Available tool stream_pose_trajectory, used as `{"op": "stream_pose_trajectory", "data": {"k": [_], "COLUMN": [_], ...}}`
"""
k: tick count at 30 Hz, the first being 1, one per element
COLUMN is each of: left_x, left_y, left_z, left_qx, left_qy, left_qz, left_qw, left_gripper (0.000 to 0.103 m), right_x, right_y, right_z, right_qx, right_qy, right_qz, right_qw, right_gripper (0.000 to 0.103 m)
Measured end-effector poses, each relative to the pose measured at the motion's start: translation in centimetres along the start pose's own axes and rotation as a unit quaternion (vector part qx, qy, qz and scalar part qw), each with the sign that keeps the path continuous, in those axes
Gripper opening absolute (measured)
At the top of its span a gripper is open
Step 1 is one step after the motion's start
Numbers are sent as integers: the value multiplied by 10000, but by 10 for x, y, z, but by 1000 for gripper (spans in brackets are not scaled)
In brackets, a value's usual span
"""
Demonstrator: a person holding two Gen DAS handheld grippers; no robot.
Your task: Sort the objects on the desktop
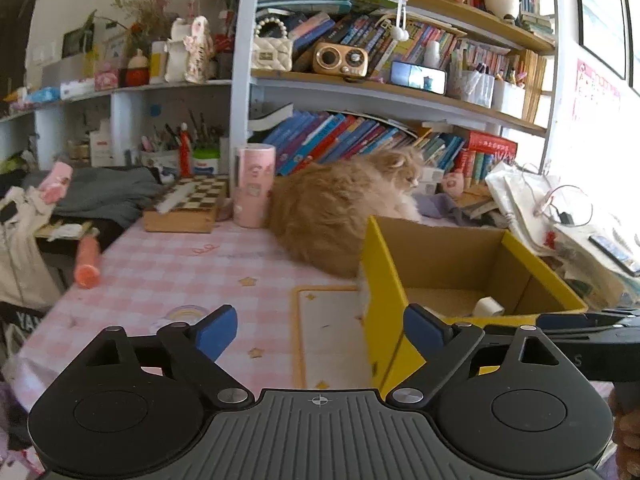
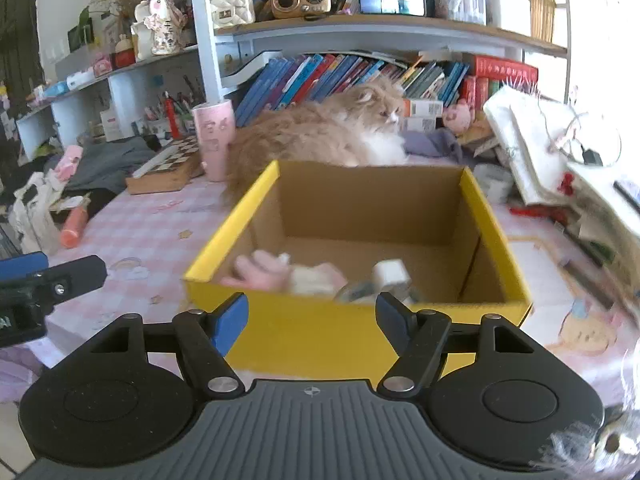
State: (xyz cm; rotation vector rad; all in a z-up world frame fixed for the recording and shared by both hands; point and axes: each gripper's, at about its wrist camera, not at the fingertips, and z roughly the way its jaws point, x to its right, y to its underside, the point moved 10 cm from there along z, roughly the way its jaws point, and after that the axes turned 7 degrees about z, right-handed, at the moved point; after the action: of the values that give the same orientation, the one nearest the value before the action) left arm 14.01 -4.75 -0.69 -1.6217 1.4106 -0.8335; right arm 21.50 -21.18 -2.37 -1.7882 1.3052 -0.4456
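I hold both grippers, left [image 1: 320, 332] and right [image 2: 310, 312], jaws apart and empty, at the box's [image 2: 320, 332] near wall, since it collects the clutter.

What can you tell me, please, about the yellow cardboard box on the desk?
The yellow box is open-topped cardboard, yellow outside and along its rims, plain brown inside. It stands upright on the pink checked tablecloth, just in front of the fluffy cat; whether the cat touches it is unclear. Inside lie a blurred pink-and-white soft item and a white roll of tape. Neither gripper touches it.
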Motion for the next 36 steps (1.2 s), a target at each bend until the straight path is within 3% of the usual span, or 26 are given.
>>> {"op": "stream_pose_trajectory", "data": {"k": [14, 23, 36], "left_x": [-37, -39, -43], "left_y": [37, 55, 77], "left_z": [-30, -36, -40], "left_qx": [-323, -615, -1017], "left_qy": [-124, -82, 74], "left_qz": [89, 454, 547], "left_qw": [9994, 9970, 9933], "left_gripper": [97, 102, 103], "right_x": [-48, -68, -77], "right_y": [50, 71, 95], "right_z": [-21, -29, -41], "right_qx": [-284, -402, -574], "right_qy": [94, 133, 284], "right_qz": [-23, -169, -103], "right_qw": [9996, 9990, 9979], "right_gripper": [68, 70, 71]}}
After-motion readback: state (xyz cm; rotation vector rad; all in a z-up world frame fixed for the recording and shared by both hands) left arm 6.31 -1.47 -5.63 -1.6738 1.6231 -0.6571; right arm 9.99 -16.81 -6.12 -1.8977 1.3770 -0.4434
